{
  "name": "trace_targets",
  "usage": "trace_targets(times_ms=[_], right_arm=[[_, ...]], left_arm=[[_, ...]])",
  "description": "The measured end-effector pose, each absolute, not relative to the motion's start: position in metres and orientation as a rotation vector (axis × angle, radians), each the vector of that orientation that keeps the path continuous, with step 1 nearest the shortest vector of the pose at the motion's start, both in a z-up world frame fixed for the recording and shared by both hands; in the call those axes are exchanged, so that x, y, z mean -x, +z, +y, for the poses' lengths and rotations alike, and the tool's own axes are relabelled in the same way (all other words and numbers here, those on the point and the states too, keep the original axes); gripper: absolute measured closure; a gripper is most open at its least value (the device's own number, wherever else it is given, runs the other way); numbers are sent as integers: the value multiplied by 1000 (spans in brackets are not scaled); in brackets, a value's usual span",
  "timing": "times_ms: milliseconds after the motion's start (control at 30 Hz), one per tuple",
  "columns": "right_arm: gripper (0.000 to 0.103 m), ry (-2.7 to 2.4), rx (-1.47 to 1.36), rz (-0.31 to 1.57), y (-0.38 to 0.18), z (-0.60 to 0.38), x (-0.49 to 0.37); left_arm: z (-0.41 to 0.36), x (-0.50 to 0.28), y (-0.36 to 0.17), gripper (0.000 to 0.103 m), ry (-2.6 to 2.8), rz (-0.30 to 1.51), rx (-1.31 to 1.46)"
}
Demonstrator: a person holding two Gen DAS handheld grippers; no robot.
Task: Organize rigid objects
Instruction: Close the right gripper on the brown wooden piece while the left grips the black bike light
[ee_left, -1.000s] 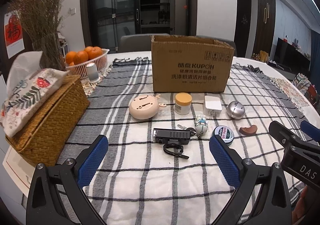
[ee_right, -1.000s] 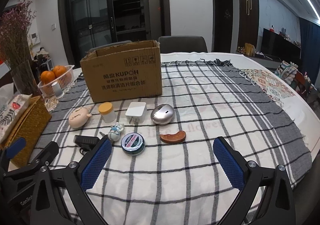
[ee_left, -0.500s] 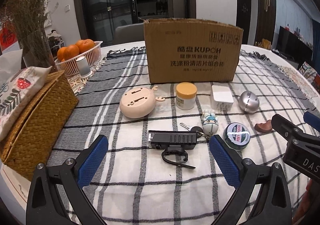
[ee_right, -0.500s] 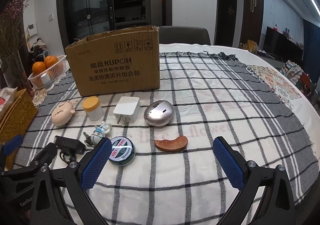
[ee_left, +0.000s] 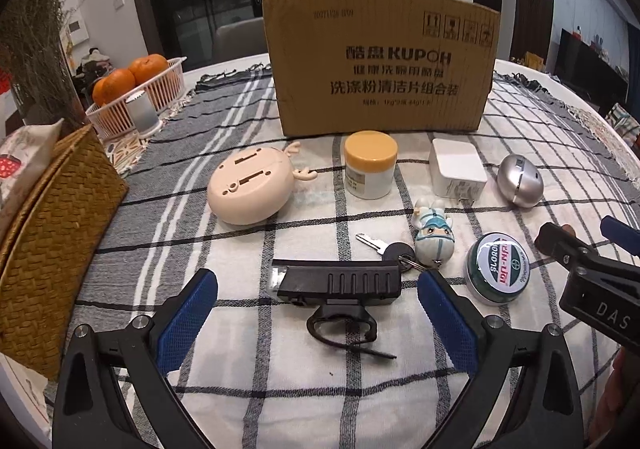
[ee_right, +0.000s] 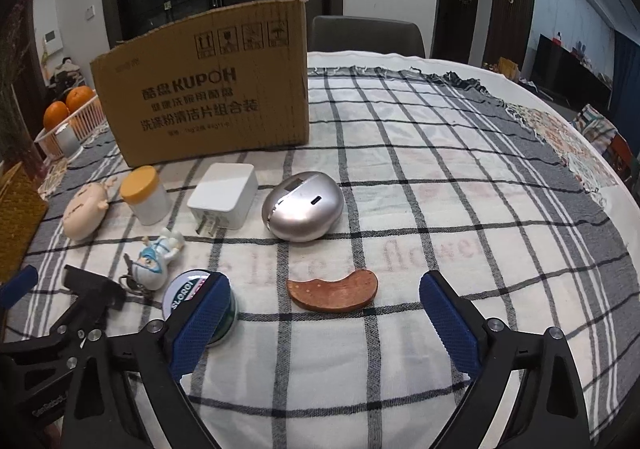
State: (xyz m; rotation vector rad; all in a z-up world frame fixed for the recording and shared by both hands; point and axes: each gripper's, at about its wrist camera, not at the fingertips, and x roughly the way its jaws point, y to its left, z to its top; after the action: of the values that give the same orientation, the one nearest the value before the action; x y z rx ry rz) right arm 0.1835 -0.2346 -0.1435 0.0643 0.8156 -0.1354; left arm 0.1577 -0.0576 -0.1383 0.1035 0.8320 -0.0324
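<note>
A cardboard box [ee_left: 380, 65] stands at the back of the checked cloth; it also shows in the right wrist view [ee_right: 208, 89]. In front lie a pink round toy [ee_left: 250, 187], a yellow-lidded jar [ee_left: 370, 165], a white charger [ee_left: 456, 169], a silver egg-shaped case [ee_right: 304, 205], a figurine keychain [ee_left: 434, 235], a green tin [ee_left: 498, 267], a black bike light [ee_left: 338, 283] and a brown wooden piece [ee_right: 334, 291]. My left gripper [ee_left: 318, 313] is open, its fingers either side of the bike light. My right gripper [ee_right: 324, 319] is open, low over the wooden piece.
A wicker tissue box [ee_left: 52, 241] stands at the left edge. A white basket of oranges [ee_left: 136, 93] and a small white cylinder [ee_left: 140, 111] sit behind it. Dried flowers [ee_left: 32, 29] rise at far left. A chair [ee_right: 366, 37] stands behind the table.
Both grippers have moved forward and down toward the objects. The bike light now lies between the left fingers, and the wooden piece lies between the right fingers. Both stay open.
</note>
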Motion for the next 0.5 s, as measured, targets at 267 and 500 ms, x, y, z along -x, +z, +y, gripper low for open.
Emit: trace_targets(times_ms=[267, 500], right_arm=[[12, -139, -67, 868, -158, -239, -196], [19, -138, -60, 890, -167, -236, -201]], left_arm=[[-60, -170, -149, 7, -44, 866, -118], [-59, -176, -158, 20, -56, 904, -107]])
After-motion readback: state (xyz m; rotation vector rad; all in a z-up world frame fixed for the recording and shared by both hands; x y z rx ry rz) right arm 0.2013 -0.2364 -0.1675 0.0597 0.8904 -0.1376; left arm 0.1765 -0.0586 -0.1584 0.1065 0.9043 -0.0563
